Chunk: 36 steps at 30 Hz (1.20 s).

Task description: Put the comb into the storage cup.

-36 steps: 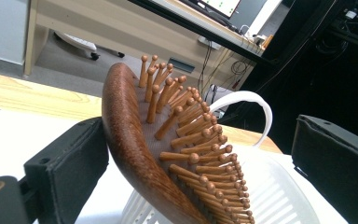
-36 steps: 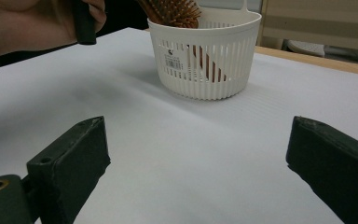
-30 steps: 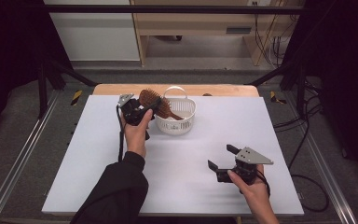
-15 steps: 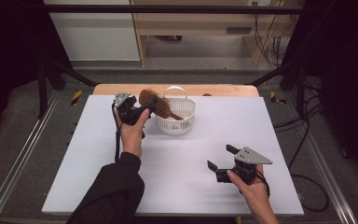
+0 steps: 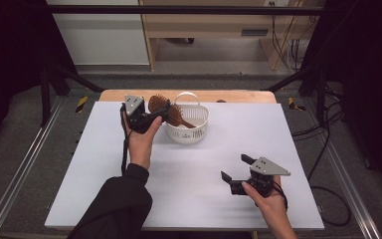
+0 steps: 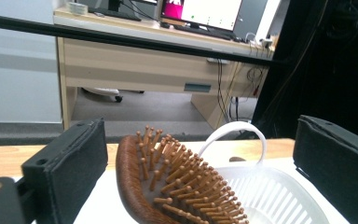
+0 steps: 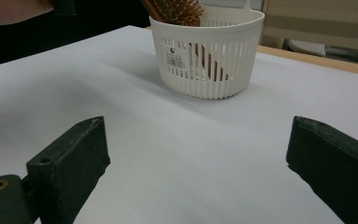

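**Hairbrush and basket: gripper status**

My left gripper (image 5: 151,117) sits at the 9 o'clock side of the white slatted basket (image 5: 188,130), jaws spread wide. In the left gripper view the wooden-pin hairbrush (image 6: 177,182) lies between the jaws; neither pad touches it. The brush leans in the basket, head over the rim at 10 o'clock, handle down inside. My right gripper (image 5: 238,173) rests on the white table (image 5: 99,164) at 5 o'clock from the basket, well apart, jaws wide and empty.
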Each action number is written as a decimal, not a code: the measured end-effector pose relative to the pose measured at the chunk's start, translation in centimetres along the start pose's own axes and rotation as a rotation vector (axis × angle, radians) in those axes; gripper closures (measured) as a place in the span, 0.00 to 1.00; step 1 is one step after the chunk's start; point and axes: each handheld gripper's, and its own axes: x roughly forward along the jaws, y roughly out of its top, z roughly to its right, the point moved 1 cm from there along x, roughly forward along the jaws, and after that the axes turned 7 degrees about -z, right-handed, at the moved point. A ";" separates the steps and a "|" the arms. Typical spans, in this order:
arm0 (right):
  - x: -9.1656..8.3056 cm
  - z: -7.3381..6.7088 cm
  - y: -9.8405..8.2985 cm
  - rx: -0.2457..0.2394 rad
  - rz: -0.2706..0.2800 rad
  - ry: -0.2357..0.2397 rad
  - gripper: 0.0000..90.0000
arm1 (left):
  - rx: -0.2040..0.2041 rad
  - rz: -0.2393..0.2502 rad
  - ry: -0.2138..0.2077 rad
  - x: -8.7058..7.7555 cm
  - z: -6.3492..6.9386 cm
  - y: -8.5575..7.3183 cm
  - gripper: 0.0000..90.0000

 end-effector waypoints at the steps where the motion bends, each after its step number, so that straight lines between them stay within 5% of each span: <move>1: 0.0 0.0 0.0 0.000 0.000 0.000 0.07 | 0.007 0.002 -0.001 -0.1 0.1 0.1 0.03; 23: -0.1 0.2 0.0 0.006 0.005 -0.001 0.05 | 0.125 0.005 -0.041 -1.2 2.0 0.8 0.02; 36: 0.0 0.1 0.0 0.006 0.000 0.002 0.04 | 0.136 -0.003 -0.063 -2.0 2.2 0.6 0.02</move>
